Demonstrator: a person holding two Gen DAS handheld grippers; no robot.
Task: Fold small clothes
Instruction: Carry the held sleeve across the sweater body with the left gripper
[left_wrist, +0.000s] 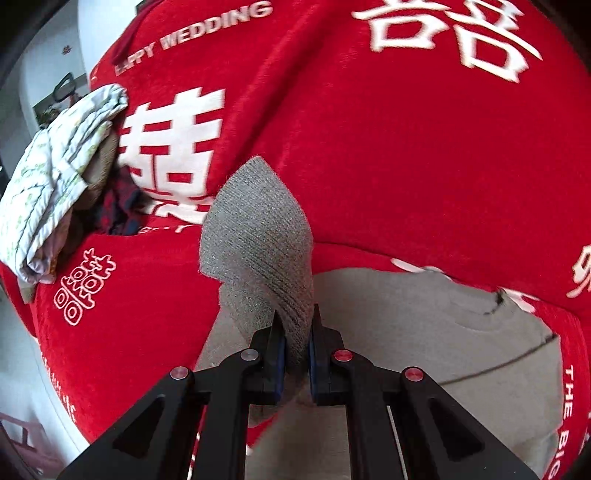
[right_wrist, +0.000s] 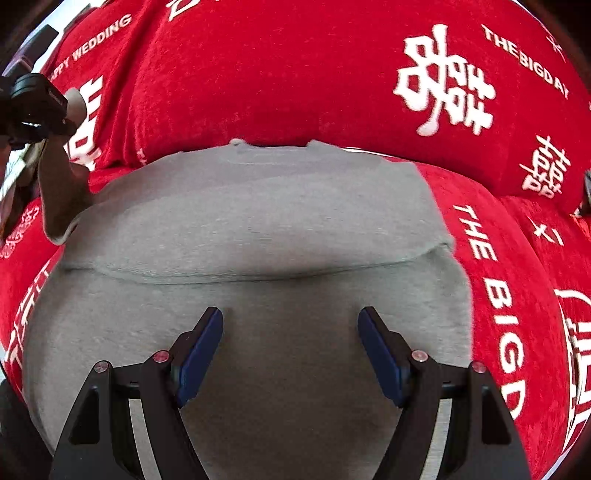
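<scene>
1 grey garment (right_wrist: 258, 221) lies flat on red cover (right_wrist: 295, 81) w/ white lettering. L gripper (left_wrist: 295, 328) clamped tight on 1 ribbed grey cuff/sleeve end (left_wrist: 258, 240), which sticks up past the tips, lifted off the cover. R gripper (right_wrist: 290, 321) jaws wide apart, nothing between them, over garment's lower half; 1 fold line runs across just ahead of it. In left view, 1 pile of other clothes (left_wrist: 59, 177) at cover's left edge: pale printed piece on top, dark ones under; count unclear.

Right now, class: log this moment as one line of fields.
left gripper: shut on grey garment cuff, lifted | right gripper: open, empty, over garment | surface: red cover
</scene>
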